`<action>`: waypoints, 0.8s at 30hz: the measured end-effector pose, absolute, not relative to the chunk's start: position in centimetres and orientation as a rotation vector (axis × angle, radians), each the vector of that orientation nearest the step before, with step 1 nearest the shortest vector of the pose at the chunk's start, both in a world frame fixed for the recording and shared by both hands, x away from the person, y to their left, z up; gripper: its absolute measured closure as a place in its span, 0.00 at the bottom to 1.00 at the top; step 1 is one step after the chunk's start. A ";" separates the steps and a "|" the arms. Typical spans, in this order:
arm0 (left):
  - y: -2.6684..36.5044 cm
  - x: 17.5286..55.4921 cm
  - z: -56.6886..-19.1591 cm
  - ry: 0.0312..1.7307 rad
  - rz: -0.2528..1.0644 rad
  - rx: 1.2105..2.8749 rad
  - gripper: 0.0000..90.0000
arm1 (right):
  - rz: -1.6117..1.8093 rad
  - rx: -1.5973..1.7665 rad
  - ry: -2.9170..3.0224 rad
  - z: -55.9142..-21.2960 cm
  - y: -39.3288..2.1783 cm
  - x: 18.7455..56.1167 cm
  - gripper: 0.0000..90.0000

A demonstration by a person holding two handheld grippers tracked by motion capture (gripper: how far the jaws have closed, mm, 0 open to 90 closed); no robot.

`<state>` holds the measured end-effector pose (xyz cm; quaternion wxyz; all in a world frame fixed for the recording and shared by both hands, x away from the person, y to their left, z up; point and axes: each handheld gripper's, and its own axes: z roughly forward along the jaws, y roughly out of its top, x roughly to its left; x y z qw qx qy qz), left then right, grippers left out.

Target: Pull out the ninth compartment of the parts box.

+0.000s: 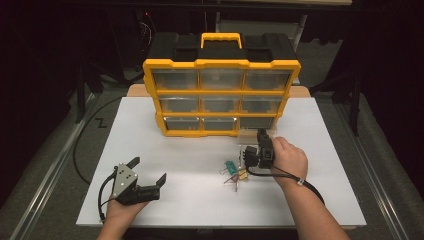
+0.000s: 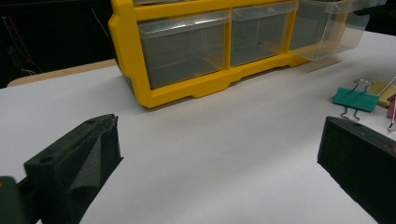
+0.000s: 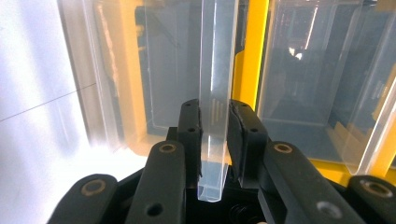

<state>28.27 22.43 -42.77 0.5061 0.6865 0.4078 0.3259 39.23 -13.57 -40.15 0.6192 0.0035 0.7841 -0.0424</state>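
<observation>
Nearest, the right gripper has its black jaws pinching the front lip of the clear plastic drawer half-drawn from the yellow-framed organiser's bottom right bay, where a crooked pull could jam it, while the left gripper rests spread on the white worktop

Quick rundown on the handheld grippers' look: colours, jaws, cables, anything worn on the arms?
Both are black. The left gripper carries a grey three-cornered plate with dark holes; its jaw pads look like matte foam. The right gripper has black linkage arms with brass-coloured pins. Each trails a black cable. Forearms are bare; a small white band circles the right wrist.
</observation>
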 end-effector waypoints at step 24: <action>22.6 28.3 -42.7 1.006 0.770 1.654 0.00 | -0.094 -0.003 1.807 -40.1 -13.7 37.3 0.86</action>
